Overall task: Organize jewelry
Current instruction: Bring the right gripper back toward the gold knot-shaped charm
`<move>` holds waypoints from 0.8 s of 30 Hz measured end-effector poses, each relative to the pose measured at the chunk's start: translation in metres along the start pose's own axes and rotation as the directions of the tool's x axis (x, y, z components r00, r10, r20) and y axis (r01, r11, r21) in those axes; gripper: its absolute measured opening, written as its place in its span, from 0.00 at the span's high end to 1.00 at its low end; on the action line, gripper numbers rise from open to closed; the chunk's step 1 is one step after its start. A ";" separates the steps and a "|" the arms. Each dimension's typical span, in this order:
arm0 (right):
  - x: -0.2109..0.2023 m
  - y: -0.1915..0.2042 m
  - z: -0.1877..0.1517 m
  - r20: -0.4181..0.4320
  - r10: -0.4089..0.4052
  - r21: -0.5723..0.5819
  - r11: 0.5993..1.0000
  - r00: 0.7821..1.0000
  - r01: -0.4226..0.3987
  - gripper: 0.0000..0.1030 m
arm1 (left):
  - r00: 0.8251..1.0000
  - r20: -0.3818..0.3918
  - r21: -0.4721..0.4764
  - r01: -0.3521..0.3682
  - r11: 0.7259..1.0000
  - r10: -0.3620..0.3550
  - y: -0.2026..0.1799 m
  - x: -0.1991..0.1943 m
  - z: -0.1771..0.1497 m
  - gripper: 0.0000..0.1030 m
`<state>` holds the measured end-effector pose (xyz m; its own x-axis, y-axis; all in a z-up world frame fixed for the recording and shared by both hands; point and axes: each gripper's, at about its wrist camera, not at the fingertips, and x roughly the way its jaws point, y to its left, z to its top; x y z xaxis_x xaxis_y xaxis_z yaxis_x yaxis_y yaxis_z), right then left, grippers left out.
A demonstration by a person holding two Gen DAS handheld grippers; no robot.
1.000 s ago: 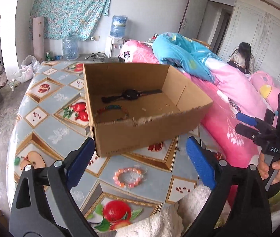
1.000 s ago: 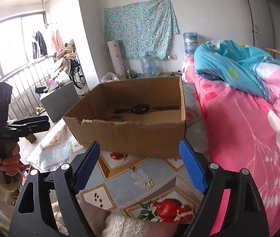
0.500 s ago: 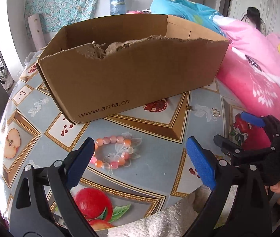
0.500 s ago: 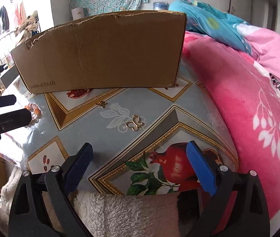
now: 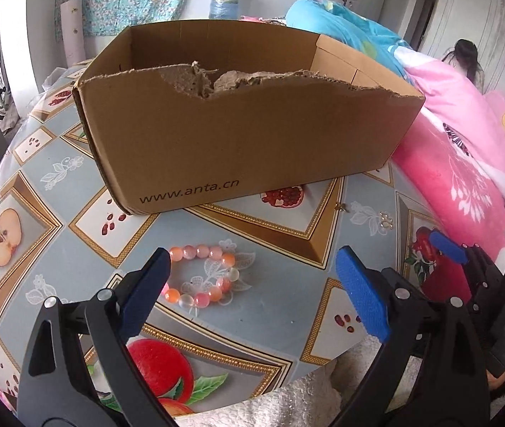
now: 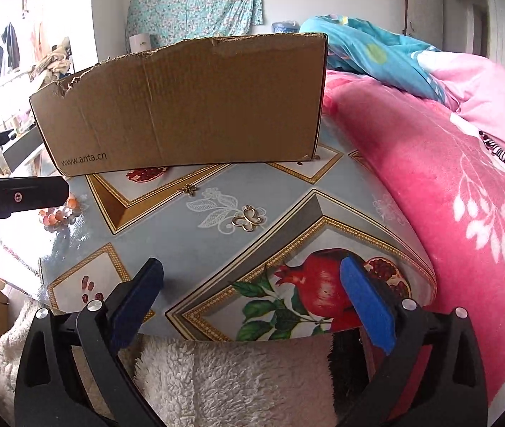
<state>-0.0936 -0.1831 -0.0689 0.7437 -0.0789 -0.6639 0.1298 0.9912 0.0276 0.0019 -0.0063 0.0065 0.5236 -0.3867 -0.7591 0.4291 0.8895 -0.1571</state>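
Left wrist view: the left gripper (image 5: 252, 284) hangs low over the table (image 5: 288, 284), its blue-padded fingers (image 5: 361, 300) spread wide apart with nothing between the pads. A pink and orange beaded bracelet (image 5: 201, 277) lies flat on the fruit-patterned tablecloth just ahead of the left-hand finger, its near edge partly hidden behind that pad. Beyond it stands a torn-rimmed cardboard box (image 5: 245, 135) printed "www.anta.cn"; its near wall blocks any sight of the inside from this angle. Two small gold pieces lie on the cloth to the right of the bracelet, one near the box's lower edge (image 5: 341, 207) and one farther right (image 5: 386, 219). A pink floral blanket (image 5: 459, 178) is heaped against the table's right side. The right gripper (image 5: 446, 243) shows at the right edge. In the right wrist view, the right gripper (image 6: 252, 299) also holds its fingers wide apart and empty, above the near table edge and a white fleece sleeve (image 6: 231, 380). A gold butterfly charm (image 6: 247, 220) lies on the cloth ahead of it, a smaller gold charm (image 6: 187, 189) nearer the box (image 6: 188, 110). The bracelet (image 6: 60, 213) sits at far left, partly covered by the left gripper's dark finger (image 6: 17, 195).
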 end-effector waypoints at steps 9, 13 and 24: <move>-0.014 -0.015 0.010 -0.001 -0.052 0.006 0.999 0.999 0.052 0.06 | 1.000 -0.002 0.092 0.010 0.996 -0.010 -0.030 0.022 0.023 0.12; -0.019 -0.026 0.015 0.029 -0.054 0.030 0.998 0.998 0.053 0.06 | 0.999 -0.050 0.088 0.012 0.996 -0.007 -0.034 0.045 0.030 0.13; -0.017 -0.032 0.021 0.052 -0.039 0.002 0.999 0.998 0.038 0.06 | 0.990 -0.095 0.187 -0.082 0.979 0.101 -0.054 0.074 0.025 0.08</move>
<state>-0.0968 -0.2156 -0.0423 0.7713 -0.1225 -0.6246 0.1595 0.9872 0.0034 0.0356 -0.0890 -0.0254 0.4917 -0.2703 -0.8278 0.5147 0.8570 0.0259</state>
